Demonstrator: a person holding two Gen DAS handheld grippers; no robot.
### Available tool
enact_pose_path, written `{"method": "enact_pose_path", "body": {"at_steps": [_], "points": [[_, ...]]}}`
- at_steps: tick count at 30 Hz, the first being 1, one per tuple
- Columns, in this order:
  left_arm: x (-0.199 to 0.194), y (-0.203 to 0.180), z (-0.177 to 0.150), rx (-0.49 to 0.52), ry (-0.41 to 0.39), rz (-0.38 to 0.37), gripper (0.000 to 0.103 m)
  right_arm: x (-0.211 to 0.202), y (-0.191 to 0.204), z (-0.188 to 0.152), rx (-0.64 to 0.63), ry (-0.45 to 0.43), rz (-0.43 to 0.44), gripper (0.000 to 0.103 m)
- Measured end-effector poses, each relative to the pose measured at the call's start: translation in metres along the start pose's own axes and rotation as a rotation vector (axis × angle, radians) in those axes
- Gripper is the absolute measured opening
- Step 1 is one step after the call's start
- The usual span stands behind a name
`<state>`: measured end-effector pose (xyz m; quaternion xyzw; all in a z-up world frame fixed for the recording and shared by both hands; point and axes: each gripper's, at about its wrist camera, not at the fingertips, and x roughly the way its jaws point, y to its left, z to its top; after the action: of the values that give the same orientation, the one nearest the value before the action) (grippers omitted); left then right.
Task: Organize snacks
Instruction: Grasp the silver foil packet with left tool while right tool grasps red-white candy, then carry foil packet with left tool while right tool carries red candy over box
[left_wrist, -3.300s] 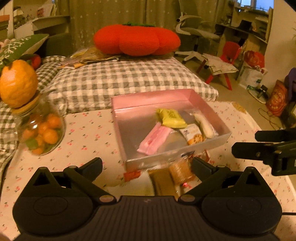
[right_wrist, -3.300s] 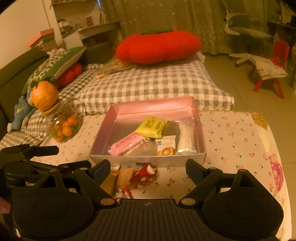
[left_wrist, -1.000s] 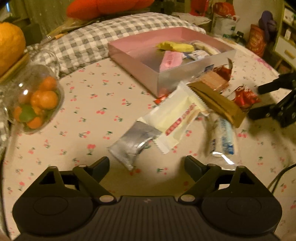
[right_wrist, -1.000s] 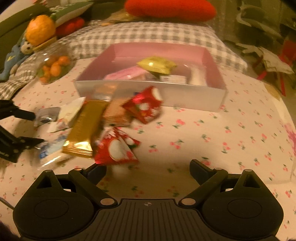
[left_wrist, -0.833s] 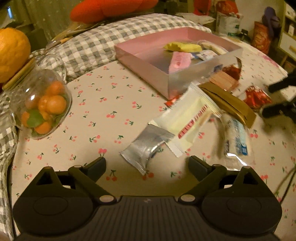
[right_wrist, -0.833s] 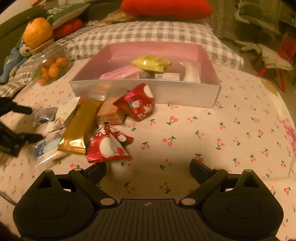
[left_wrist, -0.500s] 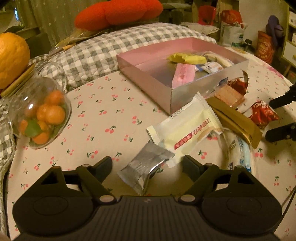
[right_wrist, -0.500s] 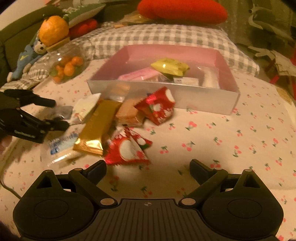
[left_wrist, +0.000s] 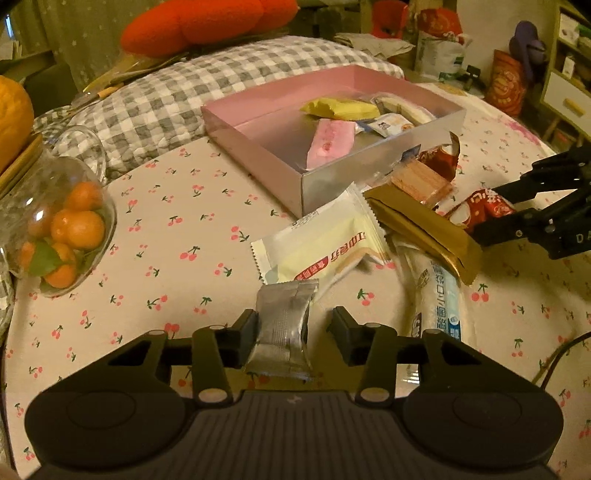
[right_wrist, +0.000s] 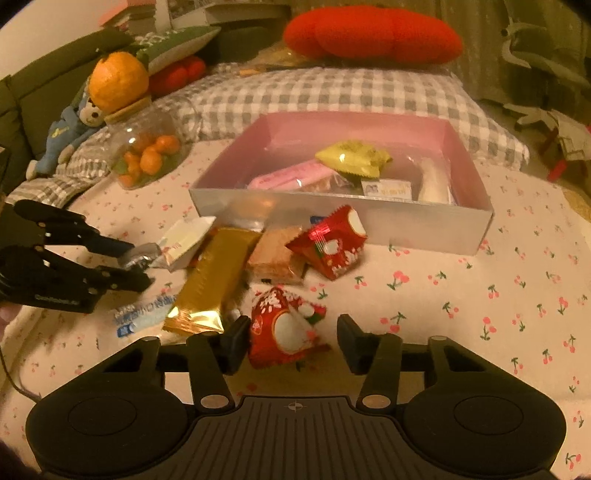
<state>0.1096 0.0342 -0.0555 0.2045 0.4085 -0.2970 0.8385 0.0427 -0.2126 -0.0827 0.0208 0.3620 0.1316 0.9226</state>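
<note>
A pink box (left_wrist: 258, 147) (right_wrist: 332, 218) on the cherry-print cloth holds yellow, pink and pale snack packets. Loose snacks lie in front of it: a white packet (left_wrist: 321, 243), a gold bar (left_wrist: 417, 225), a brown wafer (right_wrist: 273, 254) and a red packet (right_wrist: 328, 240). My left gripper (left_wrist: 293, 328) is closing around a silver packet (left_wrist: 284, 325). The left finger touches it and a gap remains at the right finger. My right gripper (right_wrist: 291, 341) is closing around a second red packet (right_wrist: 284, 332). Its left finger touches the wrapper and its right finger stands apart.
A glass jar of small oranges (left_wrist: 55, 229) (right_wrist: 147, 155) stands on the left of the cloth. A clear tube packet (left_wrist: 439, 295) lies by the gold bar. Behind the box are a checked cushion (right_wrist: 332, 92) and a red pumpkin pillow (right_wrist: 369, 33).
Both grippers have closed in on the loose snacks and narrowed their jaws. The silver packet now sits between the left fingers, the red packet between the right ones.
</note>
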Motion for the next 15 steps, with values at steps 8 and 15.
{"method": "enact_pose_path", "body": {"at_steps": [8, 15], "points": [[0.003, 0.010, 0.000, -0.086, 0.022, 0.015, 0.061, 0.006, 0.009, -0.001, -0.026, 0.000, -0.006, 0.055], [0.002, 0.012, -0.002, -0.162, 0.028, -0.004, 0.052, 0.009, 0.009, 0.001, -0.019, -0.013, -0.014, 0.052]]}}
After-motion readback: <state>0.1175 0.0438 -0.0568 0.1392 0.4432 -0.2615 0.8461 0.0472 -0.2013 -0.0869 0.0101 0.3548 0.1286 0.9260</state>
